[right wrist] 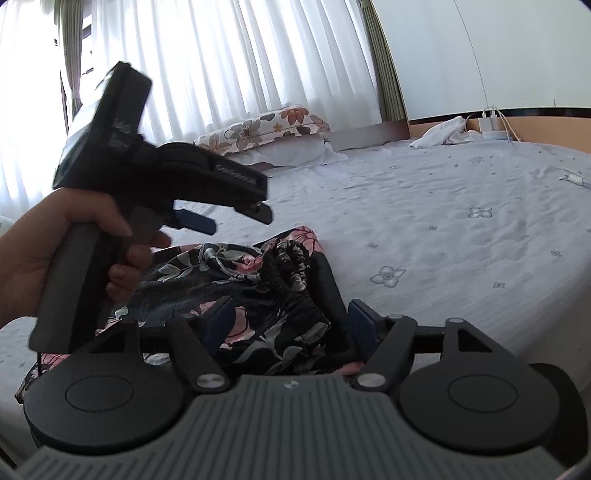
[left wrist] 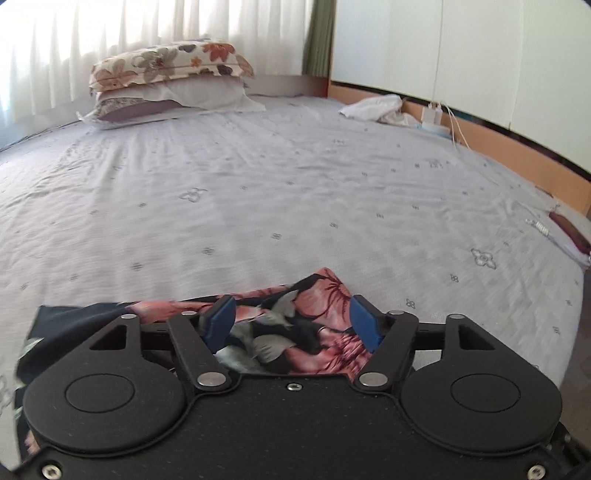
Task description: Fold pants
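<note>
Dark floral pants (left wrist: 314, 295) with pink patches lie bunched on the lilac bedsheet (left wrist: 295, 184) near its front edge. My left gripper (left wrist: 291, 323) stands open above them, its blue pads (left wrist: 221, 321) wide apart, and cloth shows in the gap without being pinched. In the right wrist view the pants (right wrist: 229, 273) show a ruffled elastic waistband (right wrist: 291, 266). My right gripper (right wrist: 291, 325) is open with the crumpled fabric between its pads, which do not press on it. A hand (right wrist: 44, 240) holds the left gripper (right wrist: 229, 218) up over the left part of the pants.
Stacked pillows (left wrist: 170, 74) lie at the far left under white curtains (left wrist: 147, 22). A white cloth (left wrist: 373, 107) and a charger with cables (left wrist: 436, 114) sit by the wooden headboard (left wrist: 517, 147) at the far right. The bed's right edge (left wrist: 576, 258) drops off.
</note>
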### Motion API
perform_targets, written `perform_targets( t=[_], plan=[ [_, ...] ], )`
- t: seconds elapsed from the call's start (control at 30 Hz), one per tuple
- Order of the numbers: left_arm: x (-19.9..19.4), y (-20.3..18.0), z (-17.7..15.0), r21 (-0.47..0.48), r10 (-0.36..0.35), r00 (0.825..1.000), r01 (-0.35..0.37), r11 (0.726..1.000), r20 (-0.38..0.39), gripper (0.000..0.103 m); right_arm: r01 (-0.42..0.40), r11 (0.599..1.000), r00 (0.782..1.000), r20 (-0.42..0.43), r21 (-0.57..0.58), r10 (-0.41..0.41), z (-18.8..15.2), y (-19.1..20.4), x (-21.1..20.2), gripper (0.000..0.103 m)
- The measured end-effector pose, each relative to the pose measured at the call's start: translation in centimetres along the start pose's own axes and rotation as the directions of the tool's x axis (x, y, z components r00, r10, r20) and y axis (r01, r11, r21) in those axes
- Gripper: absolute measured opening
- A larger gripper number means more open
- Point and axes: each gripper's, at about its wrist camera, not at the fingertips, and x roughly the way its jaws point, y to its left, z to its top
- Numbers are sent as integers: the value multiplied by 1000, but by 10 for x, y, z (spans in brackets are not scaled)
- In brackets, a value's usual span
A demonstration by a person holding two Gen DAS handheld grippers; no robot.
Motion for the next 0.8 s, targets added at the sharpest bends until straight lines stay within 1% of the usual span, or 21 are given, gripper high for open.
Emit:
perform_targets(
  t=[0.07, 0.17, 0.23, 0.3, 0.37, 0.4, 0.43, 0.47, 0.5, 0.53, 0.6, 0.63, 0.67, 0.7, 0.73, 0.77, 0.8],
  plan=[
    [-23, 14, -7, -37, 14, 1000, -13, 999, 24, 75, 18, 1000, 1000, 13, -13, -18, 4, 1, -4, 85],
    [-49, 35, -21, -70, 51, 997, -48, 996, 51, 77, 43, 998, 999, 25, -48, -42, 15, 3, -7, 86],
    [-63, 51, -29, -78, 100, 993, -95, 992, 66, 77, 43, 994, 999, 14, -99, -41, 28, 6, -1, 87],
    [-71, 70, -34, -97, 153, 986, -147, 984, 67, 77, 9, 989, 999, -30, -148, -14, 44, 8, 15, 89],
    [-75, 92, -38, -140, 198, 979, -189, 972, 50, 77, -7, 988, 997, -75, -156, -5, 59, 8, 35, 89],
    [-77, 103, -39, -168, 218, 975, -209, 963, 41, 76, -25, 988, 994, -112, -154, 8, 65, 7, 50, 89],
    [-78, 114, -41, -189, 235, 971, -225, 956, 36, 72, -46, 987, 989, -149, -153, 23, 69, 8, 64, 88],
    [-79, 123, -42, -201, 251, 967, -239, 950, 34, 68, -62, 987, 982, -187, -149, 33, 73, 9, 78, 86],
    [-79, 131, -44, -208, 270, 962, -258, 944, 32, 67, -72, 987, 974, -222, -145, 39, 76, 10, 92, 84],
    [-78, 138, -44, -212, 285, 958, -272, 939, 29, 66, -76, 988, 967, -250, -134, 41, 78, 9, 104, 80],
    [-73, 153, -45, -230, 304, 953, -291, 929, 18, 66, -64, 993, 954, -299, -102, 31, 82, 9, 127, 77],
    [-71, 160, -44, -243, 304, 953, -292, 925, 13, 66, -63, 994, 946, -323, -94, 30, 82, 8, 137, 74],
    [-69, 166, -44, -258, 303, 953, -290, 922, 9, 67, -64, 994, 936, -350, -89, 29, 82, 7, 146, 59],
    [-64, 175, -43, -274, 300, 954, -288, 917, 0, 67, -68, 994, 925, -377, -83, 32, 80, 7, 154, 49],
    [-61, 181, -43, -289, 297, 955, -286, 914, -7, 68, -62, 995, 918, -395, -83, 24, 79, 7, 159, 26],
    [-58, 187, -42, -302, 293, 956, -282, 911, -11, 70, -59, 994, 918, -397, -87, 19, 78, 8, 161, 24],
    [-55, 193, -42, -316, 286, 958, -276, 908, -14, 71, -65, 994, 923, -383, -93, 24, 79, 10, 160, 23]
  ],
)
